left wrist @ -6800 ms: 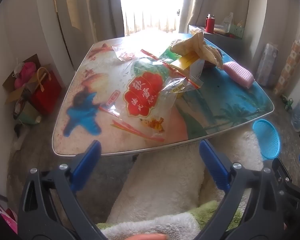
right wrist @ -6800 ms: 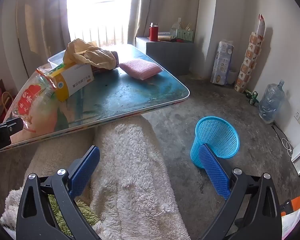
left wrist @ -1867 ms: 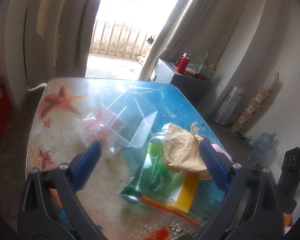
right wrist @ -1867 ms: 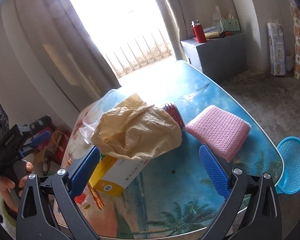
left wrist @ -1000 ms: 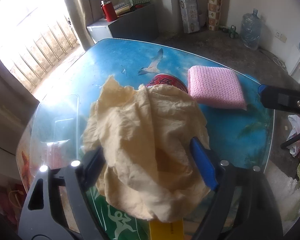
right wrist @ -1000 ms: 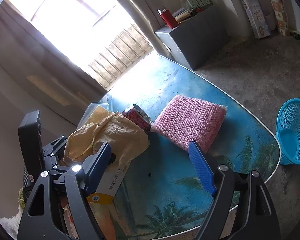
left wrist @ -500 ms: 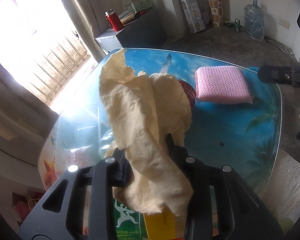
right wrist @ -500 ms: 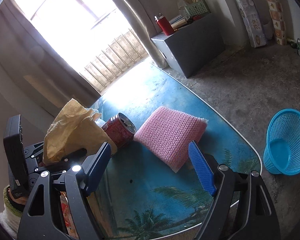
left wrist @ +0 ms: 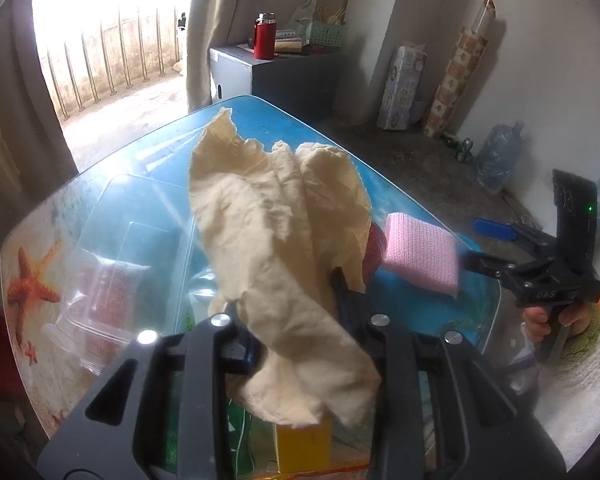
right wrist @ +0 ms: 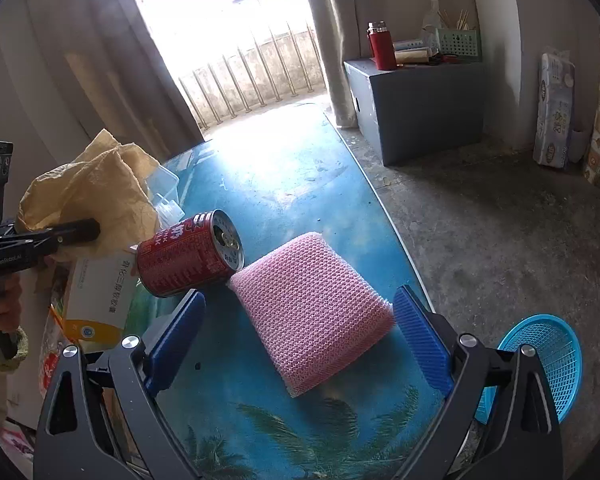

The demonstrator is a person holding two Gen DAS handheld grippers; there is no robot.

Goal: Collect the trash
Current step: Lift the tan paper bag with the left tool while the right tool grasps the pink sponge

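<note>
Above glass table (left wrist: 148,148): crumpled tan paper (left wrist: 284,248), clamped, left hand-held gripper (left wrist: 296,320).

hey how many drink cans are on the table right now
1. A red can lies on its side on the blue table, between the crumpled yellow paper and the pink pad. Other cans may be hidden under the litter.

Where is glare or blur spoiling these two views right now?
Left wrist view: the window is blown out white, its glare washes the near table edge, and the pink pad smears at its right edge. Right wrist view: the window again overexposes and bleaches the tabletop below it; the red can and blue basket stay sharp. Fisheye bending curves both frames' edges.
</note>
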